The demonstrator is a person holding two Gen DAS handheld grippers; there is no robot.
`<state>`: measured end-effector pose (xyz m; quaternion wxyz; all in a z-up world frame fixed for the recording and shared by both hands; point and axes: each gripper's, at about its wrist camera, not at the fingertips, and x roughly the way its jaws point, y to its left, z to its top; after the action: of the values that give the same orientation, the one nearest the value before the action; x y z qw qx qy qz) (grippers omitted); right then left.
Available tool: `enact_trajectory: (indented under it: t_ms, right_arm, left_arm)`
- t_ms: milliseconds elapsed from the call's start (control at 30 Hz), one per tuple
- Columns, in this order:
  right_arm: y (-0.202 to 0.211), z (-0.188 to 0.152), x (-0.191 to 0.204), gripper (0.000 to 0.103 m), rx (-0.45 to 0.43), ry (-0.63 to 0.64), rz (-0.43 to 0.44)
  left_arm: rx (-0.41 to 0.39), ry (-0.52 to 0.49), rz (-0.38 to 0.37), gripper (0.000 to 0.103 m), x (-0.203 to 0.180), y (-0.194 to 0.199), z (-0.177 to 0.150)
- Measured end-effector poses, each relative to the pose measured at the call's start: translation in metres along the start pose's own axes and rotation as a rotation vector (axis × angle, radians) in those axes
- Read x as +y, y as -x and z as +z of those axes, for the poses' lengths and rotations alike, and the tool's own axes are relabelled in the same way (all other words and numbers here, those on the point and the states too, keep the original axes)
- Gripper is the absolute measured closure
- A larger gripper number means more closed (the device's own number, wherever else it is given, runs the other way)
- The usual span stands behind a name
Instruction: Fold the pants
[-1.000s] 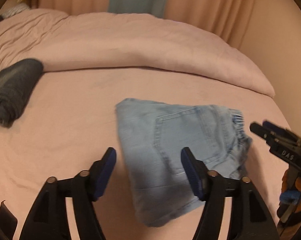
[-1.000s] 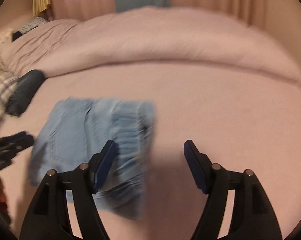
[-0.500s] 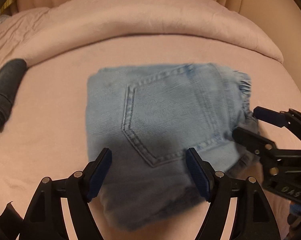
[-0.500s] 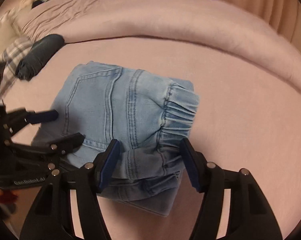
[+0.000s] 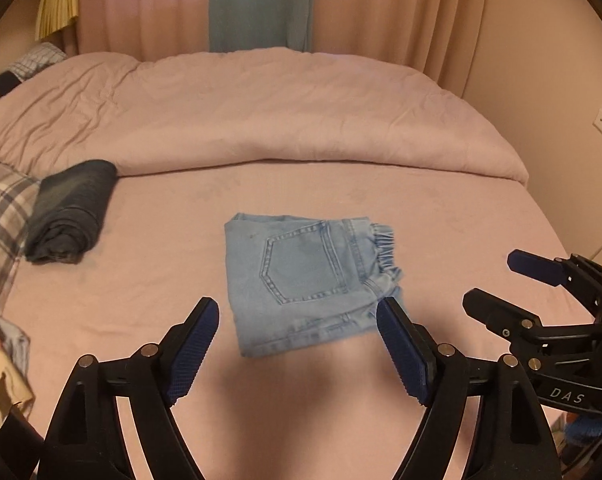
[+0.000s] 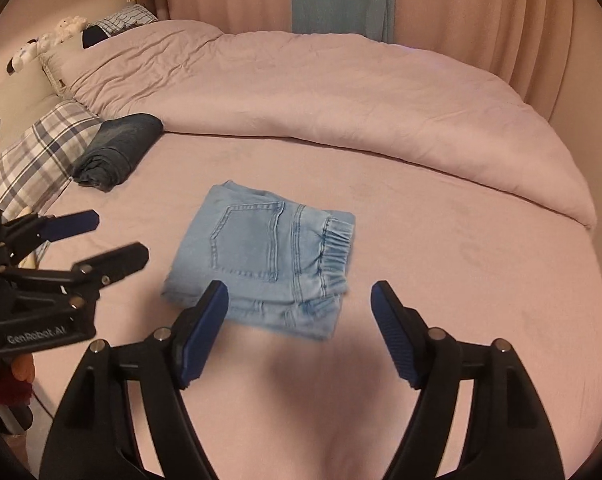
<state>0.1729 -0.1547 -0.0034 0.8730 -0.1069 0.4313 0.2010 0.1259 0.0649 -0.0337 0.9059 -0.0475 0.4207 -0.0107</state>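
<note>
Item: pants [image 5: 309, 284], pale blue denim, folded to a compact, roughly square packet; laid flat on the pink bed [image 5: 461, 216], near mid-sheet, back pocket uppermost, elastic waistband gathered along the packet's right edge; nothing is stacked on it.

Left claw [image 5: 297, 354]: spread wide, nothing between the pads; its jaws have just been opening; held above the bed, pointed steeply downward; the packet lies ahead of and below it, its near edge showing between the two fingertips, untouched.

Right claw [image 6: 299, 332]: likewise spread and empty, its jaws also just opened further; the packet lies ahead and slightly leftward, its near-right corner between the tips, apart from both pads.

Governing relation: both claws are set on the packet's near side, left toward the fold edge, right toward the waistband; neither is plainly nearer; the long axis is hardly marked, the packet being almost square.

Judgement: folding appears complete; release is taken as done; any further move would be a lift from the near edge.

Also noted: dark rolled garment [image 5: 71, 212] well to the left, beside a plaid pillow [image 5: 1, 208]; duvet [image 5: 261, 112] heaped beyond; curtains [image 5: 381, 8] behind.
</note>
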Motion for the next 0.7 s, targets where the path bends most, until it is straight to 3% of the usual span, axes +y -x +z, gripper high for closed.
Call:
enact_trajectory:
  t_ms: [267, 700]
  right_arm:
    - [0.053, -0.008, 0.003, 0.028, -0.034, -0.025, -0.008]
    - [0.084, -0.011, 0.008, 0.028, -0.085, -0.012, -0.009]
  left_arm:
    - [-0.002, -0.017, 0.056, 0.022, -0.010, 0.030, -0.006]
    - [0.012, -0.046, 0.120, 0.022, -0.024, 0.043, -0.016]
